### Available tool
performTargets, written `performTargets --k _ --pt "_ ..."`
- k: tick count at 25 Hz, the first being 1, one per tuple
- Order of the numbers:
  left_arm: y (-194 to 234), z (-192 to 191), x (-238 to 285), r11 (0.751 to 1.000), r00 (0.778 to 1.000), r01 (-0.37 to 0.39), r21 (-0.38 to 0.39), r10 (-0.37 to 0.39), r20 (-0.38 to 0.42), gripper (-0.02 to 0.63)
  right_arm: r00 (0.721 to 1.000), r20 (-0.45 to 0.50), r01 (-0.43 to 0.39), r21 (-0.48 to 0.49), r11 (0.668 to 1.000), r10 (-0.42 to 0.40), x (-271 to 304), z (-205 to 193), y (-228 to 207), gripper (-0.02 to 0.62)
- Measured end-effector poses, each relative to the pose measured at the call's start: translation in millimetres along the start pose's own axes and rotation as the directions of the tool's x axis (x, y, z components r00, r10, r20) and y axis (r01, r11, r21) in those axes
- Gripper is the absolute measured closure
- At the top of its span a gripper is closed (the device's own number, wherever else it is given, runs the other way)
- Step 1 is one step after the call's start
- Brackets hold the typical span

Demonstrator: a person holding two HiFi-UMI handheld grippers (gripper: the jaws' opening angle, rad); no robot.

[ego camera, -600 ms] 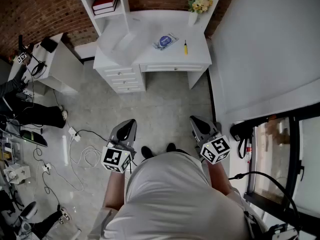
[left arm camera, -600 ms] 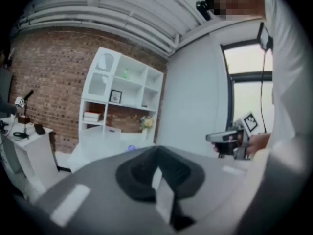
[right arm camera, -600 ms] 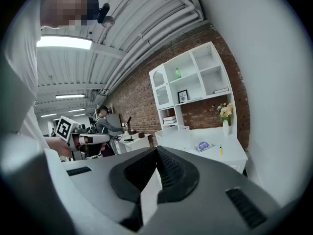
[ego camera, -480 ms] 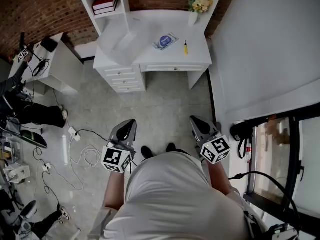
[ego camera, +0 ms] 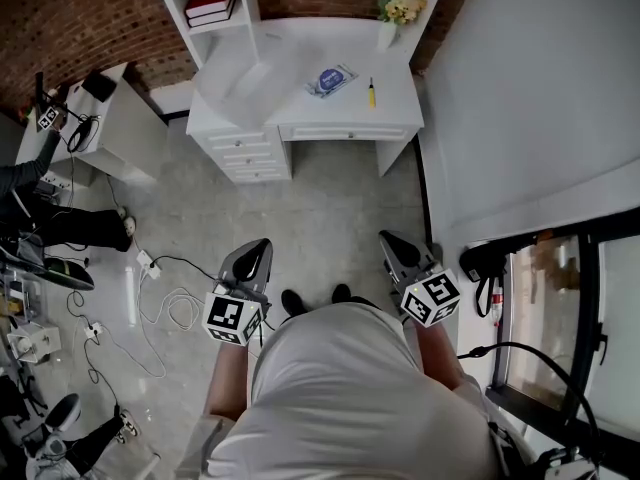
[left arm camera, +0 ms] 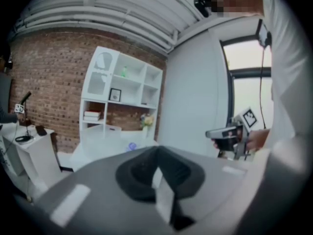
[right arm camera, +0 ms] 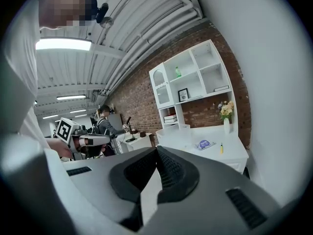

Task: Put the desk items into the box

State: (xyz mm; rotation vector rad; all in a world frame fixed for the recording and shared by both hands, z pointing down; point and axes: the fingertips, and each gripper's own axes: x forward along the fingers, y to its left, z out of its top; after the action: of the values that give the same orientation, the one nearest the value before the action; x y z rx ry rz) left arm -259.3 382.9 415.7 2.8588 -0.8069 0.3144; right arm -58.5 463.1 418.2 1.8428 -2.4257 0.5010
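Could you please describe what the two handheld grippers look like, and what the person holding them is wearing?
The left gripper and the right gripper are both smooth grey shells that taper to a wedge. Their fingers are lined with black pads, visibly ribbed on the right one. Each gripper has a white cube at the rear, printed with black square markers. The person wears a light-coloured shirt.

Brick back wall [ego camera: 80, 18]; white shelf unit [right arm camera: 188, 77] over white bench [ego camera: 395, 103] with drawers. Small side table [ego camera: 130, 133] left of bench. Grey floor [ego camera: 330, 208], loose cables [ego camera: 165, 313] at left. Plain white wall [ego camera: 530, 98] right. Strip light [right arm camera: 63, 44] on ribbed ceiling.
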Motion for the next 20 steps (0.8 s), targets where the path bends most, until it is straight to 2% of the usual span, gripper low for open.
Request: performTargets --k 5,12,20 --pt "-6 -1 2 1.0 1.0 -0.01 0.007 0.01 -0.009 0.601 1.0 -0.003 -0.02 0.009 1.0 0.02 -4 -2 -3 0.592" --pt "-33 7 10 1.0 0.999 0.019 0.003 -0.019 0.045 0.602 0.999 -0.002 -0.049 0.022 0.999 0.049 -19 -7 -19 0.592" --pt "-55 3 27 1.0 0.999 -0.025 -0.002 0.025 0.049 0.603 0.997 -0.002 -0.081 0.017 0.997 0.081 -37 -12 -48 0.592"
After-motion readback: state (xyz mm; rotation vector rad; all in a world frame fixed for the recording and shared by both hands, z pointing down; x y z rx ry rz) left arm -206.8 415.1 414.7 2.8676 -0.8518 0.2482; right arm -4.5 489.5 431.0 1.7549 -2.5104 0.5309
